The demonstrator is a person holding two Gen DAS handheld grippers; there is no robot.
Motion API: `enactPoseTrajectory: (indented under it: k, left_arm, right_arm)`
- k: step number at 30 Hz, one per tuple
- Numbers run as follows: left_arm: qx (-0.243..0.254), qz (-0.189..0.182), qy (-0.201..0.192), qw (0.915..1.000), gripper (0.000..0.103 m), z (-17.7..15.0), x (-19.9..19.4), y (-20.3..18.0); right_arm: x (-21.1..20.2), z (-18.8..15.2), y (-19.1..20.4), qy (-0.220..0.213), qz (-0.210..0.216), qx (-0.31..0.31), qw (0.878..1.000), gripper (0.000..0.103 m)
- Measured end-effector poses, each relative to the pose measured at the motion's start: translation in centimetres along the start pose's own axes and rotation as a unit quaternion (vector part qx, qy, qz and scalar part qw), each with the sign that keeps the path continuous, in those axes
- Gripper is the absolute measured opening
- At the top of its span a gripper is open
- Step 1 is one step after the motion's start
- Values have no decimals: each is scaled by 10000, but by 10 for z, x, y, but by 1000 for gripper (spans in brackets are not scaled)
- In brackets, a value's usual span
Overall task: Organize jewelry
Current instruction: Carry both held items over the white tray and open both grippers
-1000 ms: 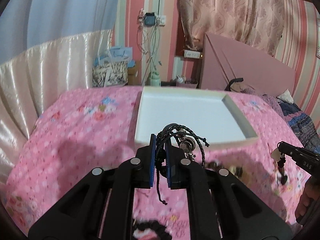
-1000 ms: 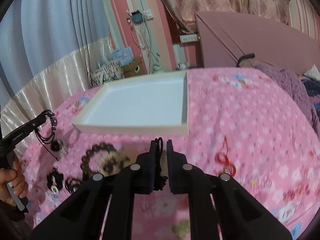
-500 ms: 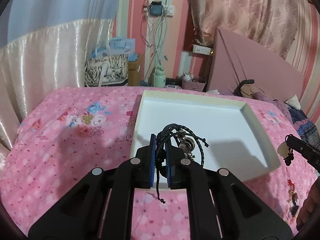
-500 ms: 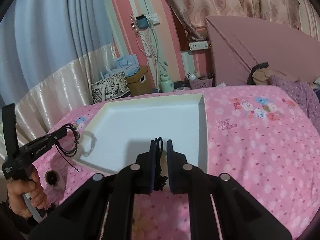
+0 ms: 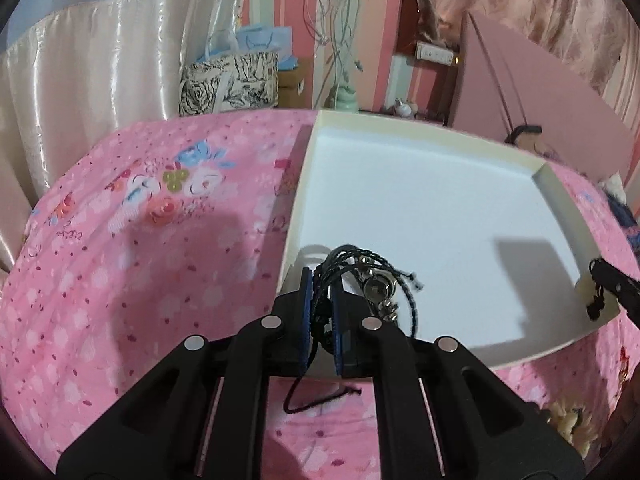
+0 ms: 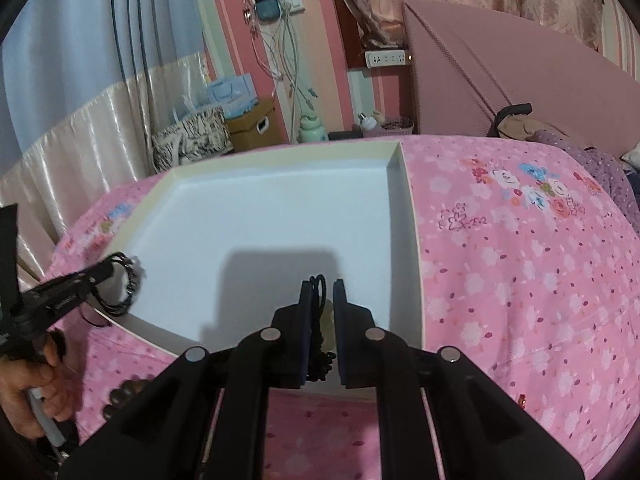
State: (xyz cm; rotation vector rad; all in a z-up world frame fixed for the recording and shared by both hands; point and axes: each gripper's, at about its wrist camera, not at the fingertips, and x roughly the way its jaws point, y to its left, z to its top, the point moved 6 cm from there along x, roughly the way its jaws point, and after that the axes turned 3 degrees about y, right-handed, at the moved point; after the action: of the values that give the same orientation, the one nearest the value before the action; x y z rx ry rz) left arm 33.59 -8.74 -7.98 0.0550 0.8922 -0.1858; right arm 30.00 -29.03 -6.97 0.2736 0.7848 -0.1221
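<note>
A shallow white tray (image 5: 554, 188) lies on the pink floral bedspread; it also shows in the right wrist view (image 6: 402, 168). My left gripper (image 5: 322, 276) is shut on a black braided cord bracelet (image 5: 376, 280) with metal beads, held over the tray's near left corner. My right gripper (image 6: 323, 286) is shut on a black cord pendant necklace (image 6: 320, 344) with a pale stone, held over the tray's near edge. The left gripper with its bracelet shows in the right wrist view (image 6: 120, 280); the right gripper tip shows in the left wrist view (image 5: 600, 276).
A brown bead bracelet (image 6: 120, 396) lies on the bedspread in front of the tray, near the hand. Behind the bed stand a patterned bag (image 5: 228, 80), a cardboard box (image 6: 252, 126), a green bottle (image 6: 312, 130) and a pink headboard (image 6: 500, 76).
Both grippers have moved forward from the loose jewelry on the bedspread to above the tray's near edge, each still holding its piece.
</note>
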Motion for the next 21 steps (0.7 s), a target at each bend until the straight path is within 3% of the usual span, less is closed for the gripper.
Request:
enactPoseTrajectory:
  k: [9, 18, 21]
  left_arm:
    - [16, 126, 184, 9998, 7, -11, -2, 1]
    - [256, 316, 213, 9989, 8, -2, 11, -7]
    - [187, 181, 156, 9995, 14, 3, 14, -8]
  right_arm:
    - [17, -3, -14, 178, -483, -255, 9983, 10]
    - [14, -5, -17, 253, -266, -158, 9992, 11]
    - [11, -4, -13, 139, -223, -174, 9995, 12]
